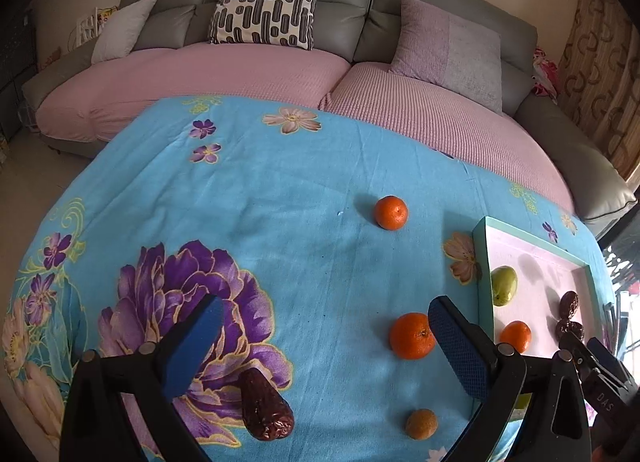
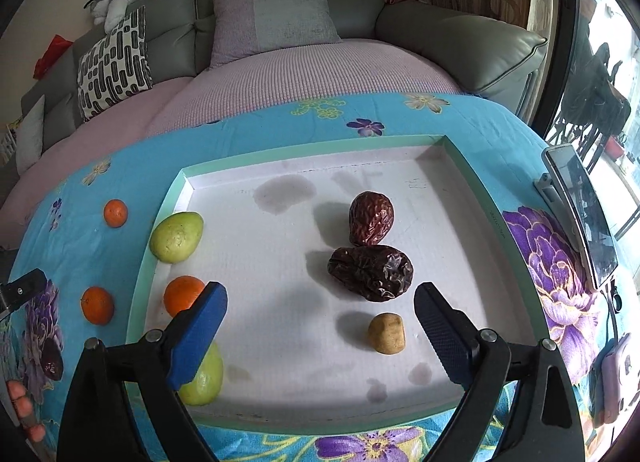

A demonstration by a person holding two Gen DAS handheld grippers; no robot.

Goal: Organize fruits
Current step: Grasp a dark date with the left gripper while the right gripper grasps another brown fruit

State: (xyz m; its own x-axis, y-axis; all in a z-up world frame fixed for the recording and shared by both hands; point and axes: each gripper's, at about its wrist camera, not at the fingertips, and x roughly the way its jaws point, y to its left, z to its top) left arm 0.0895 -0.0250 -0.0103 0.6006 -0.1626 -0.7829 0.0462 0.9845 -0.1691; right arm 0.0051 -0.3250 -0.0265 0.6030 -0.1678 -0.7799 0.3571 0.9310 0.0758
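Observation:
A green-rimmed white tray (image 2: 188, 177) lies on the blue flowered cloth; it also shows at the right of the left wrist view (image 1: 486, 262). In it lie two dark red dates (image 2: 372, 217) (image 2: 370, 272), a small tan fruit (image 2: 386, 333), two green fruits (image 2: 176, 236) (image 2: 206, 378) and an orange (image 2: 180, 294). On the cloth lie two oranges (image 1: 391, 212) (image 1: 412, 336), a date (image 1: 266, 408) and a small tan fruit (image 1: 420, 424). My left gripper (image 1: 324, 340) is open and empty above the cloth, the date below it. My right gripper (image 2: 320, 320) is open and empty over the tray.
A grey sofa with a pink cover (image 1: 240, 73) and cushions stands behind the table. A phone on a stand (image 2: 580, 213) is at the table's right edge. A pink object (image 2: 618, 378) lies near the right front corner.

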